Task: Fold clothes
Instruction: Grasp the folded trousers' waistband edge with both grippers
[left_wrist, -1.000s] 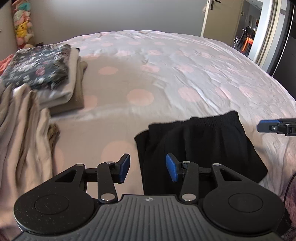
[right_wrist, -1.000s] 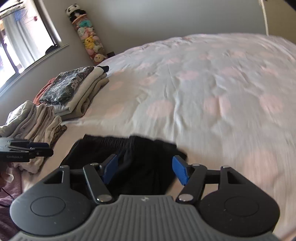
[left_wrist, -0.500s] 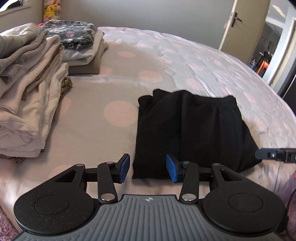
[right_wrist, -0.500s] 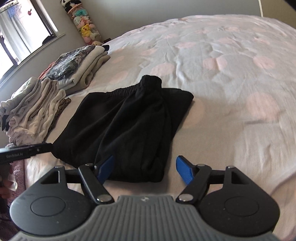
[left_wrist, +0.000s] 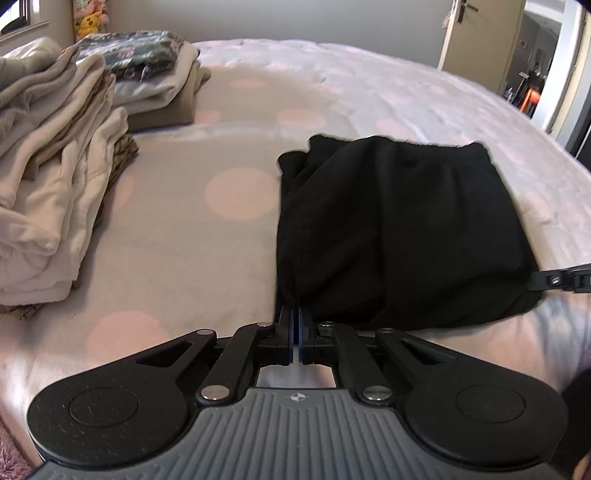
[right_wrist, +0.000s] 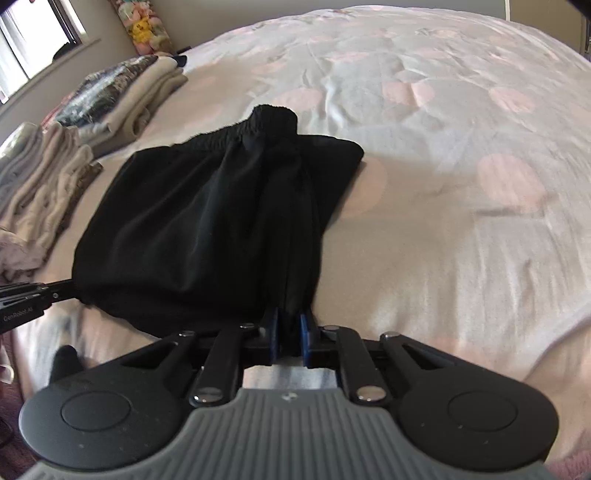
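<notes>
Two grippers grip the near hem of the black shorts (left_wrist: 399, 229) lying on the bed (left_wrist: 236, 258). Nearest in the left wrist view, the left gripper (left_wrist: 296, 325) has its jaws pressed almost together, pinching the left corner of that hem; the cloth rises slightly to meet them. In the right wrist view the right gripper (right_wrist: 289, 328) has its jaws clamped on a thicker bunch of fabric at the right corner, a narrow gap between the blue pads filled with black cloth. Each gripper shows in the other's view as a dark bar touching the far corner of the hem.

Beyond the jaws the shorts lie folded lengthwise, the elastic waistband (right_wrist: 266, 118) at the far end, bunched into a small hump on its right side. The bedspread is pale with large pink dots.

Left of the shorts and apart from them sits a beige clothes pile (left_wrist: 51, 177); farther back is a second folded stack (left_wrist: 147, 77) topped by a dark floral piece. Plush toys (right_wrist: 146, 27) stand by the far wall, near the window.

Half a second ago both pairs of jaws stood spread just short of the hem; since then they have moved onto it and closed.
</notes>
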